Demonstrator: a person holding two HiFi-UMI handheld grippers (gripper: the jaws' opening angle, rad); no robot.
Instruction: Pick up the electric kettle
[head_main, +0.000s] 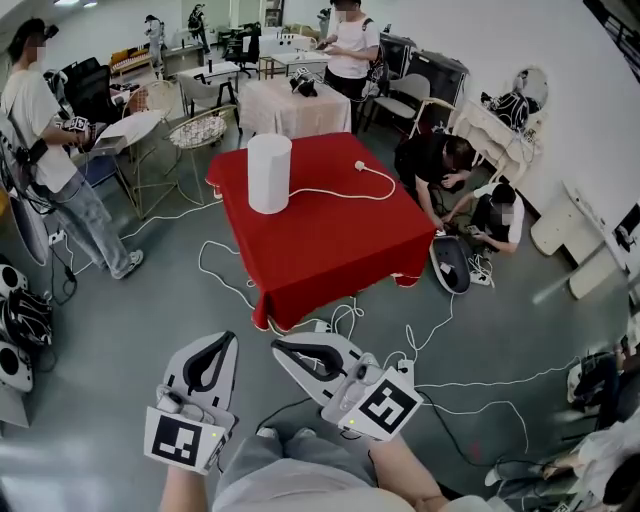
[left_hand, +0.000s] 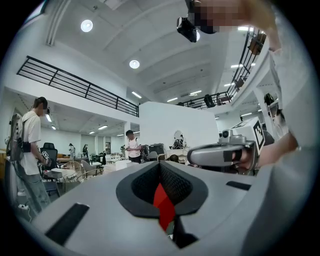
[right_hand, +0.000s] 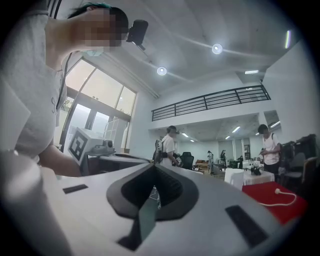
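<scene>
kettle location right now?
Head view, upper centre-left: the white electric kettle stands upright on the left part of the red table, near its far-left corner. A white cord runs from its base rightward across the cloth.

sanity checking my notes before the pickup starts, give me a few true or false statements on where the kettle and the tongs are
1. The electric kettle stands upright on the red table. True.
2. The left tongs are clamped on the kettle. False: they are shut on nothing and held low, well short of the table.
3. A white cable lies on the table beside the kettle. True.
4. The right tongs hold the cable's plug. False: they are shut and empty, and the plug lies on the red cloth.
</scene>
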